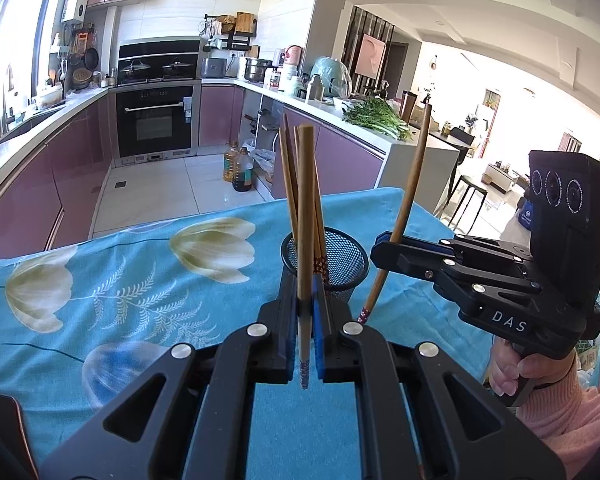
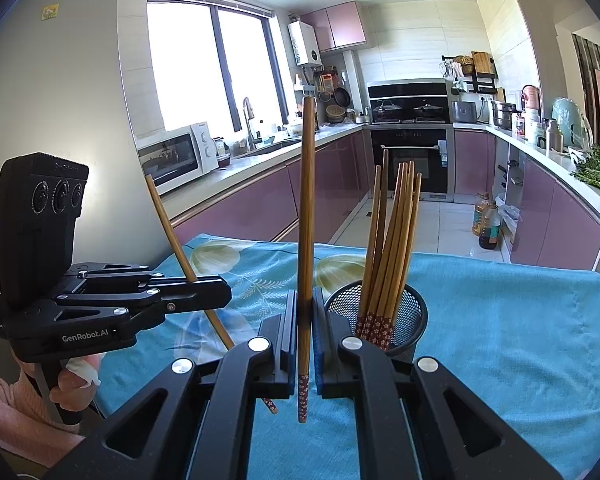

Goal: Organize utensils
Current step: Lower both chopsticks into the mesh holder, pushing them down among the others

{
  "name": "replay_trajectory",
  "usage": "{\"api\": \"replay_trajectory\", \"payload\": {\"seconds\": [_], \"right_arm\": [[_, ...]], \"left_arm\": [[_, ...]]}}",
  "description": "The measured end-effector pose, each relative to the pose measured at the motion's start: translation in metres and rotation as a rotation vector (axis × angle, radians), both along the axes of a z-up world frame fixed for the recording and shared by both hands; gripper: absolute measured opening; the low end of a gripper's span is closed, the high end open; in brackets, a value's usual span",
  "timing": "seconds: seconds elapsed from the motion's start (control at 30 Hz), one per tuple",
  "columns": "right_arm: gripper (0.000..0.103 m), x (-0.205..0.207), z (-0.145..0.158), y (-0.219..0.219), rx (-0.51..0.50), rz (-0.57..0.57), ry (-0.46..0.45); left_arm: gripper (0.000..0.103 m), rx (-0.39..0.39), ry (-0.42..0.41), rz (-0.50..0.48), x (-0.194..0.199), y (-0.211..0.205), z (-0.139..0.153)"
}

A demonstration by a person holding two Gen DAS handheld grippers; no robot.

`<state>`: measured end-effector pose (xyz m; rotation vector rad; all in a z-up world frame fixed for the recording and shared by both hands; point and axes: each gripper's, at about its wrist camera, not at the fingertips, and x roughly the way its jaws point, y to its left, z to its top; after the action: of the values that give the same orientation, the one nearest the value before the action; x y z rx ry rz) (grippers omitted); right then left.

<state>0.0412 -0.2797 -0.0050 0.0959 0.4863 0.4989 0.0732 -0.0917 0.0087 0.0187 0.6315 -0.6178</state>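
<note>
My left gripper [image 1: 306, 304] is shut on a brown wooden chopstick [image 1: 306, 200] that stands upright, patterned tip down. Just behind it sits a black mesh cup [image 1: 352, 252] with several chopsticks [image 1: 288, 168] leaning in it. To the right, my right gripper [image 1: 382, 250] is shut on a second chopstick [image 1: 414, 168], tilted. In the right wrist view, my right gripper [image 2: 305, 312] clamps its chopstick [image 2: 307, 200] upright, left of the mesh cup [image 2: 414, 320] and its bundle of chopsticks [image 2: 396, 232]. The left gripper [image 2: 224, 294] appears at the left with its slanted chopstick [image 2: 168, 224].
A teal flowered cloth [image 1: 140, 280] covers the table; its far edge drops to the kitchen floor. A hand in a pink sleeve [image 1: 512, 372] holds the right gripper. Oil bottles [image 1: 240, 168] stand on the floor beyond, between purple cabinets [image 1: 60, 184].
</note>
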Motion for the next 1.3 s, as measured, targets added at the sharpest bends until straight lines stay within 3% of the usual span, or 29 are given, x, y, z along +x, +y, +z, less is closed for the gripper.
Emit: {"api": "replay_trajectory", "payload": {"seconds": [1.3], "right_arm": [[0.006, -0.002, 0.015, 0.002, -0.006, -0.007, -0.057]], "left_arm": [[0.007, -0.012, -0.08, -0.005, 0.006, -0.012, 0.025]]}}
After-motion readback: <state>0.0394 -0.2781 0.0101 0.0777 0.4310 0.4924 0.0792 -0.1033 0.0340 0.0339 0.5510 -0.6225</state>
